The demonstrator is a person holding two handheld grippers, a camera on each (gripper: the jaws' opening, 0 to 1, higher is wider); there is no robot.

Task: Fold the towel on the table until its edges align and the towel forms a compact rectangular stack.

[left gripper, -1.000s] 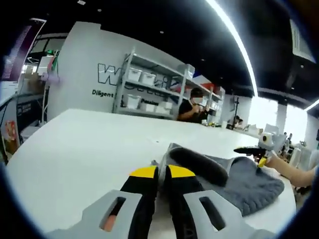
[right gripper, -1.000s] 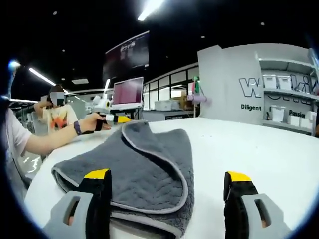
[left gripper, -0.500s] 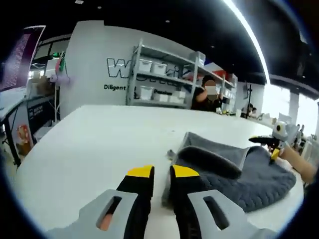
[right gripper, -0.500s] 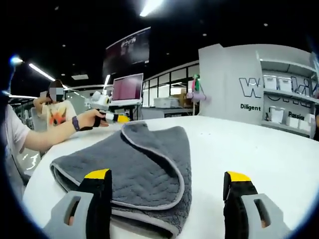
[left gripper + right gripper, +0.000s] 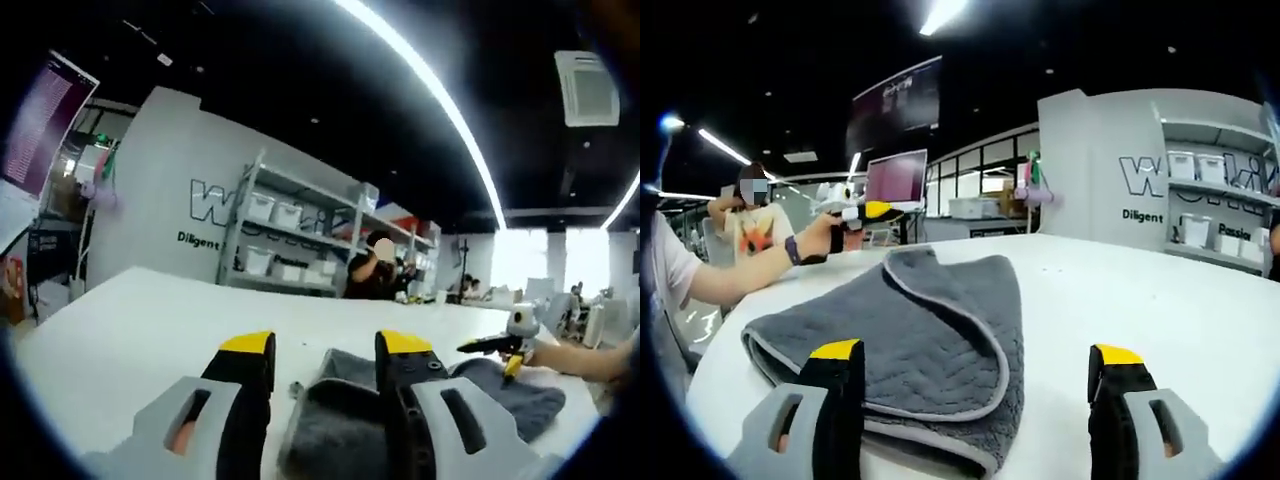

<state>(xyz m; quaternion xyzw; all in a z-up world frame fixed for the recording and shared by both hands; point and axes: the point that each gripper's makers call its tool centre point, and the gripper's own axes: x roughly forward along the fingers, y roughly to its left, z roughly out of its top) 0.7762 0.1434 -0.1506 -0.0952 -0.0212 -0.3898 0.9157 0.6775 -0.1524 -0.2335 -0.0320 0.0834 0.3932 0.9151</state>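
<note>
Your left hand-held gripper [image 5: 325, 355] hangs with jaws apart over the raised fold of the grey towel [image 5: 910, 325], gripping nothing, while your right hand-held gripper [image 5: 980, 365] stands wide open and empty, straddling the folded towel's near edge on the white desk [image 5: 1140, 300], close to its rounded edge.

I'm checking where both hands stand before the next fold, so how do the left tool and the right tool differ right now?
The left tool has its jaws open more narrowly, over one end of the folded grey towel with the pale trim; the right tool has its jaws spread much wider. The left tool is raised off the white table in the right gripper view; how high the right tool sits can't be judged. Both have black jaws with yellow tips, and neither grips the towel.
</note>
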